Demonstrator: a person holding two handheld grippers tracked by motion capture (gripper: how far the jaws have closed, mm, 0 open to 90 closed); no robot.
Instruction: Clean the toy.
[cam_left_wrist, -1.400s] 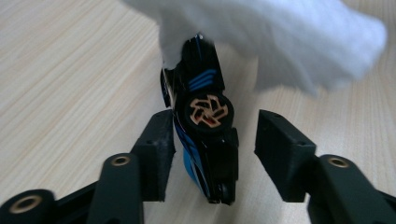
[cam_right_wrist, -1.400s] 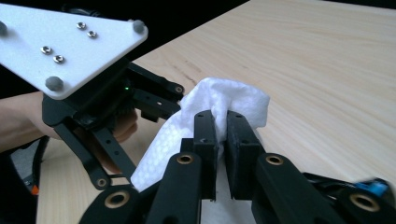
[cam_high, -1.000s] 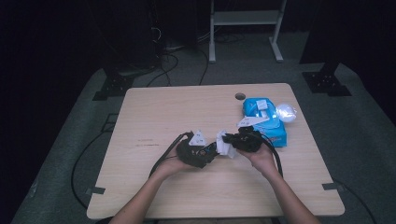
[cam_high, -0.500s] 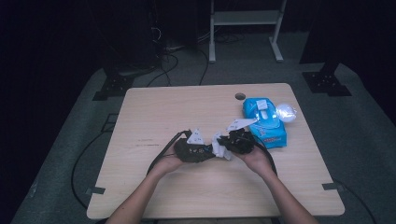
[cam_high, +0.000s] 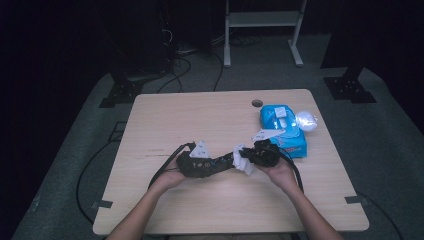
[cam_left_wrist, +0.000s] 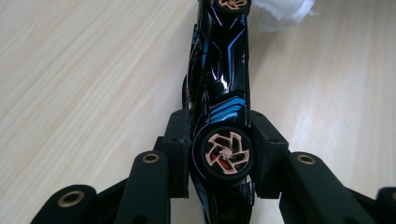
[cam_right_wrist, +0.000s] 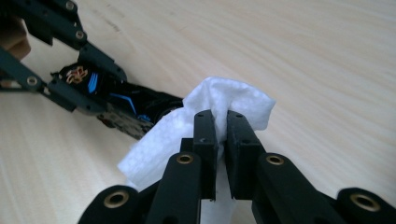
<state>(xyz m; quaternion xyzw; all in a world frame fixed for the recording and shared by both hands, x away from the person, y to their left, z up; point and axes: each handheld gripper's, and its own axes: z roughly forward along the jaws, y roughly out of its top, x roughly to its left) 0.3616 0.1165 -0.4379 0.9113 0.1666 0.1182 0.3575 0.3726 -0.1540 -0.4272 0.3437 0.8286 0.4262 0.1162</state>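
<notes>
On the wooden table (cam_high: 165, 120), the person holds a gripper in each hand, and the two meet near the front middle of the tabletop. The left gripper (cam_left_wrist: 219, 140) is clamped on a black toy car (cam_left_wrist: 222, 70) with blue stripes; its jaws have just been closing, and they now press the car from both sides at a copper-spoked wheel (cam_left_wrist: 227, 153). The car lies on its side between them, its length running away from the camera toward a second wheel at the top edge of the left gripper view. In the high view the left gripper (cam_high: 220, 162) points toward the right one, with the car (cam_high: 227, 161) bridging the gap between them. The right gripper (cam_right_wrist: 222, 123) has its jaws drawn narrow on a white wipe (cam_right_wrist: 229, 100), pinching a fold of it so that the sheet bunches above the tips and hangs down to the left. In the right gripper view the wipe touches the near end of the car (cam_right_wrist: 121, 102), whose far end sits in the left gripper. Behind the right hand (cam_high: 280, 172), a blue pack of wipes (cam_high: 282, 125) lies near the table's right edge, with a crumpled clear wrapper (cam_high: 306, 120) just beside it.
</notes>
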